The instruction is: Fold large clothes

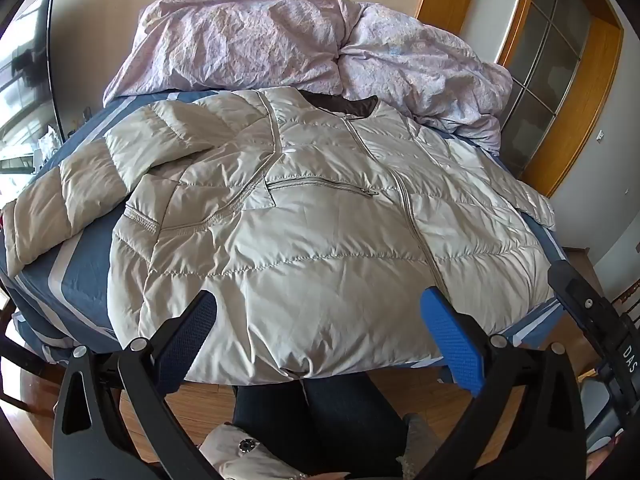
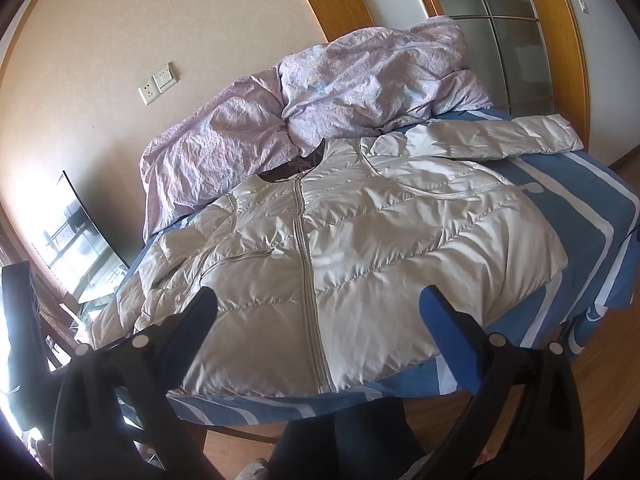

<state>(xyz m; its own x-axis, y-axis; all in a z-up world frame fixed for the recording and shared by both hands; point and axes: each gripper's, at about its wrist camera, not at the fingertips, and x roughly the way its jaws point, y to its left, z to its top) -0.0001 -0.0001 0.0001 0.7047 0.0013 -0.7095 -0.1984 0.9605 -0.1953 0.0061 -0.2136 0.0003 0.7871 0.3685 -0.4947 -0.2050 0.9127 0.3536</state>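
Beige jacket (image 1: 320, 220) lies flat just beyond both spread, empty tongs (image 1: 318, 320) (image 2: 318, 320).

My jacket (image 1: 320, 216) is a pale beige quilted puffer lying face up across the middle of the frame, zipped shut, dark brown collar at the top. One sleeve stretches to the left edge; the hem droops at the bottom centre.
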